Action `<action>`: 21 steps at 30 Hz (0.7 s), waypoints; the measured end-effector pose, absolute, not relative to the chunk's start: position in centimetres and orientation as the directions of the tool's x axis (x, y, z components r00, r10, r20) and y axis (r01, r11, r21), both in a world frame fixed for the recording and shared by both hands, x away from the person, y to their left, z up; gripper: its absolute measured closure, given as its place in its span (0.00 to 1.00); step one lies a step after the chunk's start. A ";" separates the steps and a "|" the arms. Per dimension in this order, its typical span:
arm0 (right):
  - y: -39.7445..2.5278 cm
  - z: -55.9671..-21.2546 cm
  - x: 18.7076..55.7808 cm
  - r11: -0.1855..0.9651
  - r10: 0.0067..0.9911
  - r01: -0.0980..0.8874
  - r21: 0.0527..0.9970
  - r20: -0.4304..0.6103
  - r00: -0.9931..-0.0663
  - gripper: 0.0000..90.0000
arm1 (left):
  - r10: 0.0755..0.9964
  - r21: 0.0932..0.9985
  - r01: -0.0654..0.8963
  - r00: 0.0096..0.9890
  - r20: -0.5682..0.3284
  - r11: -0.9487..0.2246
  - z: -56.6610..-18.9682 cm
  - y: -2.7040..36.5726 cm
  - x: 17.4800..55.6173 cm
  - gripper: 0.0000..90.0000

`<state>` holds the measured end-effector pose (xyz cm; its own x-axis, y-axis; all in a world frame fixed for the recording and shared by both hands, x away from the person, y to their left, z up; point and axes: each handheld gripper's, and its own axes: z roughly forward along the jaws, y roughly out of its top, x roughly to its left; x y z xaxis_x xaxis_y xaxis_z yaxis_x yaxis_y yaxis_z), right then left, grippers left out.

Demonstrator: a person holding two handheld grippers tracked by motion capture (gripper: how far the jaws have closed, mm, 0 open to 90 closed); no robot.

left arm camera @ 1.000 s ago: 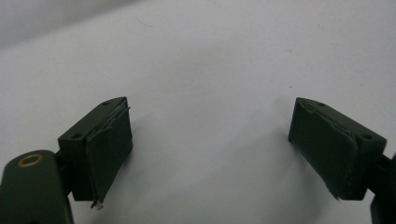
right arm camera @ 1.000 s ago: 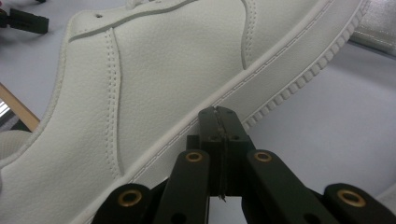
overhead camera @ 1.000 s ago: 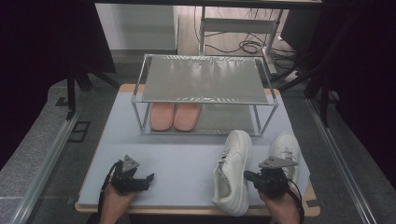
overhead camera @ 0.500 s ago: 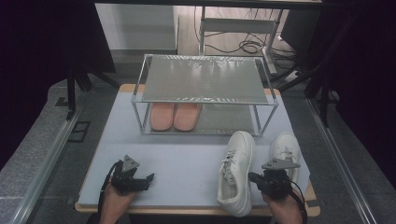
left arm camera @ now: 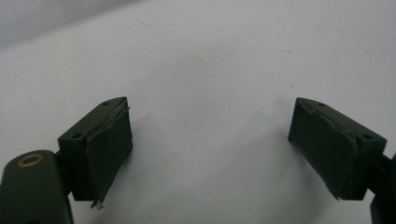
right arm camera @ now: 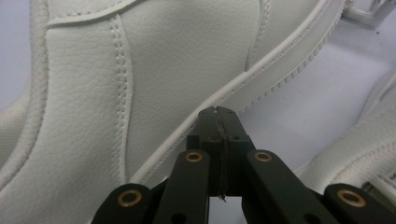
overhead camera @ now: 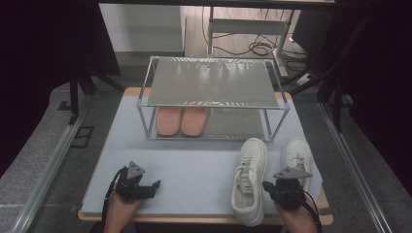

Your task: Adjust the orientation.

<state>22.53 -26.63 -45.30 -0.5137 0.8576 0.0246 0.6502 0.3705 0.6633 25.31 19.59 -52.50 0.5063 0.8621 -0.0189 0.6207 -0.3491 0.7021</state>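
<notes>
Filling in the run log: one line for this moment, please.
left gripper open, on table | right gripper shut, empty, tips at left white sneaker | slippers in rack

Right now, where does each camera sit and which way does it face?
High view: above the table's near edge, looking forward and down; both forearms, left tool, right tool.
Left gripper view: on the left tool, facing bare table.
Right gripper view: on the right tool, facing the white sneaker.
Shared: that sneaker.
</notes>
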 end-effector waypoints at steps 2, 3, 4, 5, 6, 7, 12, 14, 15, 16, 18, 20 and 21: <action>-26.7 -45.4 22.4 0.374 0.861 0.654 0.658 0.016 -0.508 1.00 | 0.862 0.702 0.621 0.506 -0.019 -0.349 -52.5 19.6 25.3 0.15; -26.6 -45.5 22.4 0.376 0.861 0.654 0.656 0.013 -0.508 1.00 | 0.862 0.702 0.621 0.506 -0.019 -0.349 -52.5 19.6 25.3 0.15; -26.6 -45.5 22.4 0.377 0.861 0.656 0.654 0.014 -0.509 1.00 | 0.862 0.702 0.621 0.506 -0.019 -0.349 -52.5 19.6 25.3 0.15; -26.5 -45.5 22.3 0.378 0.860 0.656 0.653 0.015 -0.510 1.00 | 0.862 0.702 0.621 0.506 -0.019 -0.349 -52.5 19.6 25.3 0.15; -26.5 -45.5 22.3 0.377 0.859 0.658 0.652 0.020 -0.512 1.00 | 0.862 0.702 0.621 0.506 -0.019 -0.349 -52.5 19.6 25.3 0.15; -26.5 -45.6 22.2 0.378 0.857 0.659 0.651 0.022 -0.514 1.00 | 0.862 0.702 0.621 0.506 -0.019 -0.349 -52.5 19.6 25.3 0.15; -26.3 -45.8 22.0 0.384 0.853 0.663 0.643 0.029 -0.522 1.00 | 0.862 0.702 0.621 0.506 -0.019 -0.349 -52.5 19.6 25.3 0.15; -26.2 -45.9 22.0 0.387 0.851 0.661 0.643 0.028 -0.524 1.00 | 0.862 0.702 0.621 0.506 -0.019 -0.349 -52.5 19.6 25.3 0.15; -26.2 -45.9 22.0 0.387 0.851 0.662 0.642 0.027 -0.524 1.00 | 0.862 0.702 0.621 0.506 -0.019 -0.349 -52.5 19.6 25.3 0.15; -26.1 -46.0 22.0 0.387 0.852 0.663 0.641 0.026 -0.523 0.99 | 0.862 0.702 0.621 0.506 -0.019 -0.349 -52.5 19.6 25.3 0.15; -25.9 -46.3 22.1 0.390 0.854 0.666 0.635 0.020 -0.519 0.99 | 0.862 0.702 0.621 0.506 -0.019 -0.349 -52.5 19.6 25.3 0.15; -25.5 -46.7 22.3 0.401 0.855 0.674 0.620 0.012 -0.519 0.99 | 0.862 0.702 0.621 0.506 -0.019 -0.348 -52.5 19.6 25.3 0.15; -25.3 -46.9 22.4 0.408 0.852 0.674 0.616 0.010 -0.524 0.99 | 0.862 0.702 0.621 0.506 -0.019 -0.349 -52.5 19.6 25.3 0.15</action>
